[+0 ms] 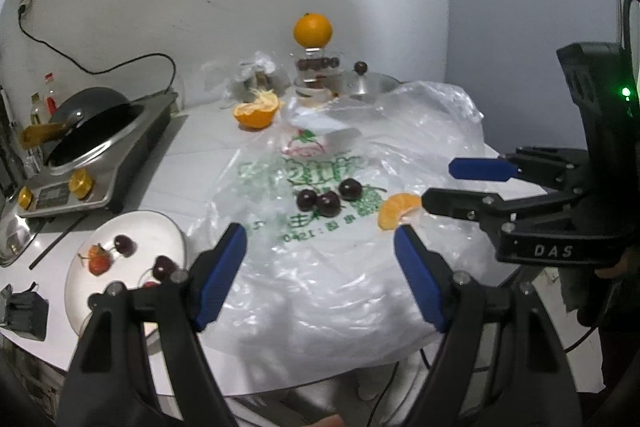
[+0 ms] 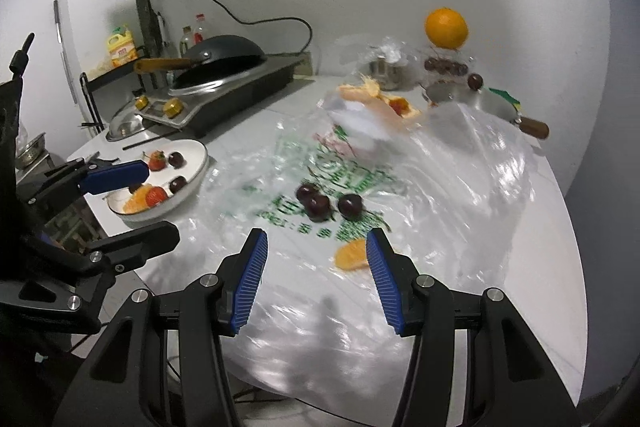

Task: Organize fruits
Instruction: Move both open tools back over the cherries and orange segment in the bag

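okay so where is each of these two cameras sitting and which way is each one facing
Left wrist: rides on the left tool, facing forward and down over the plastic bag; its own blue fingers show, and the right tool enters from the right.
Right wrist: rides on the right tool, facing the same table; its own fingers show, with the left tool at left.
Shared: three cherries, orange segment, white plate, whole orange, both tools open.

dark cherries (image 1: pixel 329 198), orange segment (image 1: pixel 396 211), white plate (image 1: pixel 160 227)
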`<state>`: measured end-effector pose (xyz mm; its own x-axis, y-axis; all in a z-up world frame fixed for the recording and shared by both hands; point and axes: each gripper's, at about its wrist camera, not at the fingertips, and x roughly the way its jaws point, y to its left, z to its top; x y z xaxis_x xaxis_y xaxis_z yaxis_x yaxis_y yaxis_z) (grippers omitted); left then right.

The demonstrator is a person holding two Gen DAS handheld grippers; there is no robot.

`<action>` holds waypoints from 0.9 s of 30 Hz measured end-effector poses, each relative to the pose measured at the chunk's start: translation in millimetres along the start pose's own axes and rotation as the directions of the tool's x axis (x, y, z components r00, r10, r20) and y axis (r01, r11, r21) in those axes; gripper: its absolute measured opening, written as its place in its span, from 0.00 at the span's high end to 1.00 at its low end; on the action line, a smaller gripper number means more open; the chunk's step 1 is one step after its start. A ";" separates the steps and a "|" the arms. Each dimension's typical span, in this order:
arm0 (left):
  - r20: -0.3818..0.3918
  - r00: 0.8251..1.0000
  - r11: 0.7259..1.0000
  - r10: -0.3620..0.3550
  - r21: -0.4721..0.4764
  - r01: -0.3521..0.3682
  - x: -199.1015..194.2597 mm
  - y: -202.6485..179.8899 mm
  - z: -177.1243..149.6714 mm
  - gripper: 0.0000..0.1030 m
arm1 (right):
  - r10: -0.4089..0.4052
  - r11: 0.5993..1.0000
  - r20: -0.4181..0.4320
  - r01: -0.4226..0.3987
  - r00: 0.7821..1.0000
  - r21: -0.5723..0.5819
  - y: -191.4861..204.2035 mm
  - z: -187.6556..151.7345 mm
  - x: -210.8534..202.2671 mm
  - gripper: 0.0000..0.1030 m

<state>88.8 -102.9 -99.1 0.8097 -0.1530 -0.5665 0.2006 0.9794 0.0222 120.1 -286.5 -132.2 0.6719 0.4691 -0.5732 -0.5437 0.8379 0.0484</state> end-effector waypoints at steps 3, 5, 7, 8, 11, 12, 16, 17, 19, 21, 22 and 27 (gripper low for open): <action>-0.010 1.000 1.000 -0.008 0.008 0.008 6.8 -7.1 2.8 0.25 | -0.006 1.000 -0.009 0.006 1.000 0.013 -9.5 -3.0 2.6 0.47; -0.016 1.000 1.000 -0.011 0.009 0.011 11.4 -9.6 4.0 0.25 | -0.009 1.000 -0.017 0.009 1.000 0.019 -16.5 -4.6 6.0 0.47; -0.026 1.000 1.000 -0.012 0.010 0.012 16.8 -12.4 4.7 0.25 | -0.010 1.000 -0.027 0.010 1.000 0.024 -21.7 -5.8 10.6 0.47; -0.031 0.999 1.000 -0.012 0.011 0.012 19.4 -13.0 4.9 0.25 | -0.009 1.000 -0.036 0.010 0.999 0.026 -24.6 -6.8 14.3 0.47; -0.049 0.999 1.000 -0.008 0.008 0.009 28.1 -13.6 4.8 0.25 | -0.002 1.000 -0.055 0.003 0.998 0.025 -29.1 -7.8 24.2 0.47; -0.055 0.998 1.000 -0.008 0.004 0.008 31.1 -13.0 4.6 0.25 | 0.002 1.000 -0.061 -0.001 0.998 0.023 -29.8 -7.4 27.4 0.47; -0.073 0.997 1.000 -0.005 -0.008 0.004 42.4 -9.5 3.7 0.25 | 0.011 1.000 -0.087 -0.011 0.996 0.008 -31.2 -5.1 42.2 0.47; -0.077 0.997 1.000 -0.005 -0.011 0.004 44.7 -8.6 3.7 0.25 | 0.011 1.000 -0.098 -0.011 0.995 0.003 -31.8 -4.6 47.9 0.47; -0.085 0.996 1.000 -0.004 -0.017 0.002 50.5 -5.6 3.3 0.25 | 0.004 1.000 -0.120 -0.005 0.993 -0.009 -33.2 -4.4 57.4 0.47; -0.092 0.996 1.000 -0.004 -0.024 0.001 55.9 -2.5 3.2 0.25 | -0.007 1.000 -0.139 0.004 0.990 -0.024 -33.5 -5.3 65.4 0.47; -0.096 0.995 1.000 -0.004 -0.030 0.001 59.0 -0.7 3.1 0.25 | -0.010 1.000 -0.151 0.005 0.989 -0.031 -34.0 -5.4 70.3 0.47; -0.112 0.994 0.999 -0.014 -0.052 0.008 73.0 6.3 1.4 0.25 | -0.009 0.999 -0.202 -0.002 0.979 -0.051 -37.2 -6.1 86.1 0.47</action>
<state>149.9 -108.1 -139.2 0.7401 -0.1511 -0.6553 0.1782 0.9837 -0.0256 195.2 -278.9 -188.3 0.5612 0.3958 -0.7269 -0.5696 0.8219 0.0079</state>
